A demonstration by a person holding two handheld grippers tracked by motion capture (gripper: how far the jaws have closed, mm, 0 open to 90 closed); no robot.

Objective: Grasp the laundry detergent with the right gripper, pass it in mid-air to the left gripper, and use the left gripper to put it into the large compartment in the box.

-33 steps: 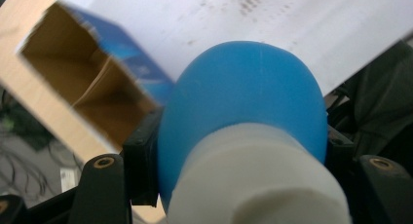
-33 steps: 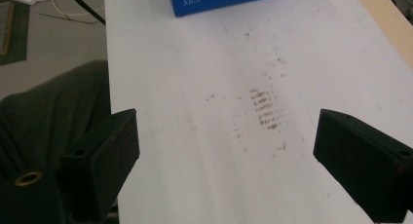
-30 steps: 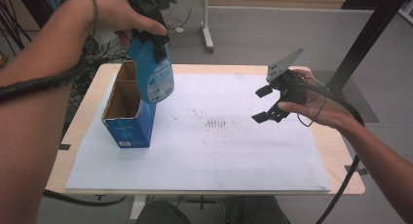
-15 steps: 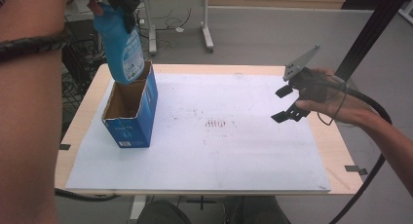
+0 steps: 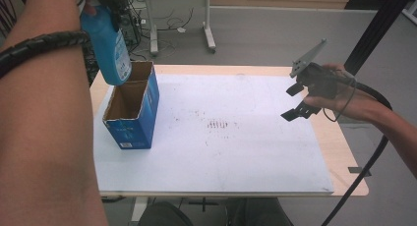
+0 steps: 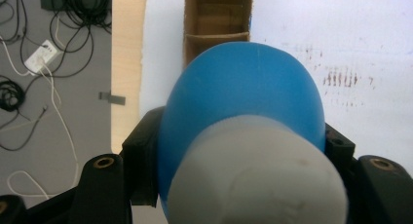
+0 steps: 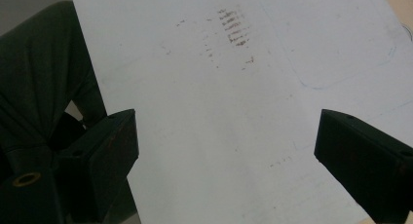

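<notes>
A blue bottle point(image 5: 109, 44) with a white cap point(image 6: 255, 177) hangs upright in the air above the far end of an open blue cardboard box point(image 5: 133, 110). My left gripper point(image 5: 110, 2) is shut on the bottle near its top, and its black jaws press both sides of the bottle point(image 6: 243, 90). The box point(image 6: 216, 24) lies directly below, with brown inner walls and nothing inside that I can see. Over the right side of the white sheet point(image 5: 221, 132), my right gripper point(image 5: 295, 100) hovers open with nothing between its jaws. The same sheet point(image 7: 234, 102) lies under those wide-spread jaws.
The white sheet covers most of a light wooden table point(image 5: 354, 152) and bears faint reddish marks point(image 5: 219, 124) near its middle. Cables point(image 6: 29, 78) lie on the grey floor to the left of the table. Desk legs point(image 5: 209, 37) stand beyond the far edge.
The left hand has lifted the bottle up and to the left, from beside the box's right wall to above its far end. The right gripper has drifted right and slightly up, still open.
</notes>
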